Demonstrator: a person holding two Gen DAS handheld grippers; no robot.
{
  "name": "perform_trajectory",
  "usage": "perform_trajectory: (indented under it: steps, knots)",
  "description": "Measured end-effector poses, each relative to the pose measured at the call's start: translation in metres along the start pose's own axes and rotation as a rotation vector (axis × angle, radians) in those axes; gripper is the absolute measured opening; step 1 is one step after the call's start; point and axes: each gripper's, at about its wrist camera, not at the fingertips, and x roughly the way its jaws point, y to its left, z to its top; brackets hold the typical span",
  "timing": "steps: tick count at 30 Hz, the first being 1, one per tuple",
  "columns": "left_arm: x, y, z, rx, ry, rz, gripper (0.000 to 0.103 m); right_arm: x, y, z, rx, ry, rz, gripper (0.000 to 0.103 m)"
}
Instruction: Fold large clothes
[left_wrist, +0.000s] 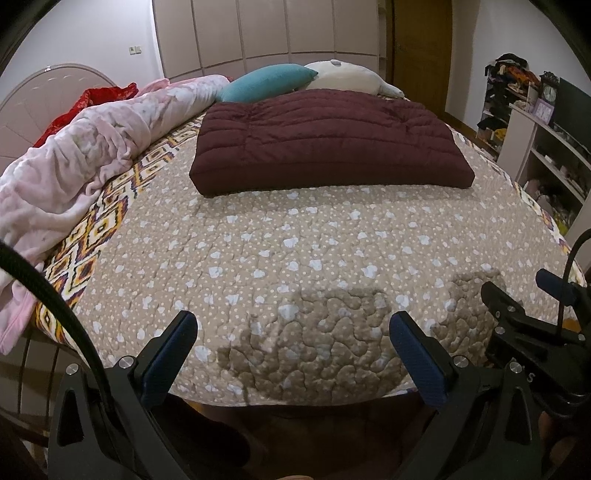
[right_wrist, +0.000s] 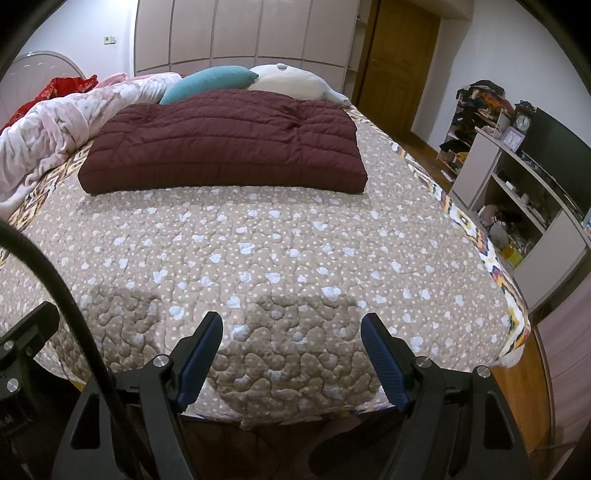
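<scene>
bed (left_wrist: 295, 240) w/ dotted quilt carries folded maroon puffer jacket (left_wrist: 325, 140) far side, near teal pillow (left_wrist: 269, 83). left tongs (left_wrist: 293, 354) & right tongs (right_wrist: 291, 350) both apart, holding nothing, above near edge.

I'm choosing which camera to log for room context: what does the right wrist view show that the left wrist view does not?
Only the right wrist view shows the wooden floor past the bed's corner. Only the left wrist view shows the right gripper's body from the side. Both share the folded maroon puffer coat, teal pillow, pink blanket, quilted bedspread and shelving unit; both grippers are open.
</scene>
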Motion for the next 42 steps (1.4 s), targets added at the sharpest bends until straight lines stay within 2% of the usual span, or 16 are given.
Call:
perform_trajectory:
  steps: [26, 29, 36, 42]
  knots:
    - [0.011, 0.005, -0.003, 0.001, 0.036, -0.002, 0.103, 0.005, -0.004, 0.001, -0.003, -0.014, 0.027, 0.081]
    - [0.015, 0.010, 0.004, -0.008, 0.036, 0.000, 0.103, 0.007, 0.000, 0.009, -0.026, -0.027, 0.034, 0.081]
    - [0.026, 0.029, 0.033, 0.007, -0.030, 0.058, 0.103, 0.017, 0.015, 0.050, -0.067, -0.074, 0.058, 0.081]
    - [0.049, 0.040, 0.043, -0.027, 0.020, 0.035, 0.103, 0.029, 0.028, 0.065, -0.093, -0.075, 0.083, 0.081]
